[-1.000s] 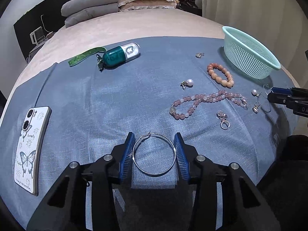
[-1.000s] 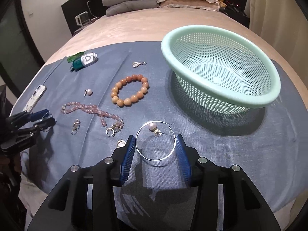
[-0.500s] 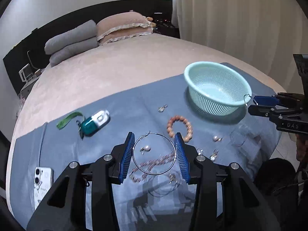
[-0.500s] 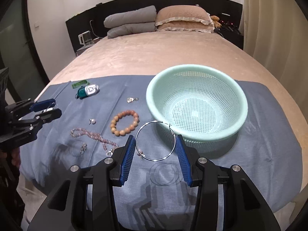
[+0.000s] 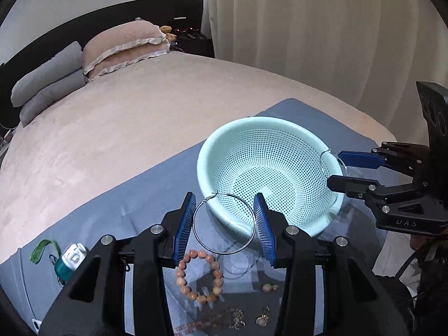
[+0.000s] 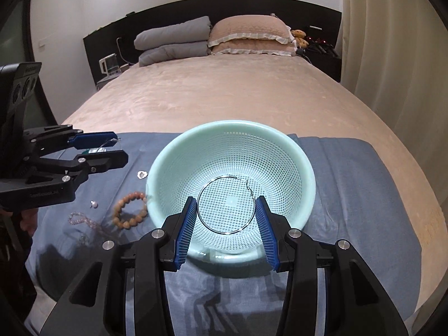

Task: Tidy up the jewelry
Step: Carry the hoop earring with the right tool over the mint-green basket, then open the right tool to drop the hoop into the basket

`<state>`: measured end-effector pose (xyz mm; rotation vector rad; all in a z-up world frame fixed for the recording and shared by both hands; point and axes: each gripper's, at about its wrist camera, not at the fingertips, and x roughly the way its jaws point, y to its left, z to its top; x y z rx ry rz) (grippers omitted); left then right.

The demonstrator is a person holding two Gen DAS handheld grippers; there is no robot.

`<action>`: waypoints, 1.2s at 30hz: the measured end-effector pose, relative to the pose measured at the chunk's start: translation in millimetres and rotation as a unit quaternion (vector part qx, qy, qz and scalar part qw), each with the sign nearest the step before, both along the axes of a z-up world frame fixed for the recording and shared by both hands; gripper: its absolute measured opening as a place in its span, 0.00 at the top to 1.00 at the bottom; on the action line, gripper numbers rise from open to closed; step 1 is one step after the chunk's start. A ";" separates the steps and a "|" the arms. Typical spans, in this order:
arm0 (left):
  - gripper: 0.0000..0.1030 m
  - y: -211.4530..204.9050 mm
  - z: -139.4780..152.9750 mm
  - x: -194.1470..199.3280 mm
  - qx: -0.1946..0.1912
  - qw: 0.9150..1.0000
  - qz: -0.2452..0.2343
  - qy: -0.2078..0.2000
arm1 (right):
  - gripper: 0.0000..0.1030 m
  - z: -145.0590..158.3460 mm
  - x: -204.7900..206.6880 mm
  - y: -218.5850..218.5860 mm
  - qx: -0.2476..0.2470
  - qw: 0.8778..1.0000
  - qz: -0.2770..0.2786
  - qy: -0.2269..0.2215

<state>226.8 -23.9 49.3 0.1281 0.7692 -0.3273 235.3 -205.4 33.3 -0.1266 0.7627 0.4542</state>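
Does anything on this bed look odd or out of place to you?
Nothing looks spilled or broken. The oddest sight is a kitchen-style mint strainer basket sitting on the blue cloth, still empty. Also a teal capsule-shaped case lies among the jewelry, like the orange bead bracelet.

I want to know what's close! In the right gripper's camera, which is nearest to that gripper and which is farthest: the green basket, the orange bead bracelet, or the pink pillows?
From the right gripper, which holds a silver hoop:
1. Green basket, right under the gripper.
2. Orange bead bracelet, on the blue cloth, left of the basket.
3. Pink pillows, far back at the head of the bed.
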 end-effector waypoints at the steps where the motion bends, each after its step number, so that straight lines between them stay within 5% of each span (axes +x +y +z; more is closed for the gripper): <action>1: 0.58 -3.6 -3.3 8.6 -0.005 1.000 -0.006 0.007 | 0.60 -4.0 5.4 -0.4 0.001 1.000 0.001 0.003; 14: 0.58 -45.2 -44.8 62.6 0.021 0.996 -0.042 0.069 | 0.60 -42.4 42.2 1.4 -0.006 1.000 0.018 0.021; 27: 0.56 -44.0 -49.1 76.5 0.032 0.996 -0.031 0.082 | 0.53 -40.7 38.9 -2.5 -0.015 1.000 0.013 0.013; 30: 0.36 -45.0 -43.8 72.9 0.043 0.996 -0.032 0.072 | 0.43 -35.2 35.4 -4.8 -0.016 1.000 0.008 0.005; 36: 0.20 -35.9 -24.7 59.7 0.040 0.997 -0.030 0.052 | 0.24 -22.4 26.5 -9.7 -0.016 1.000 -0.008 -0.002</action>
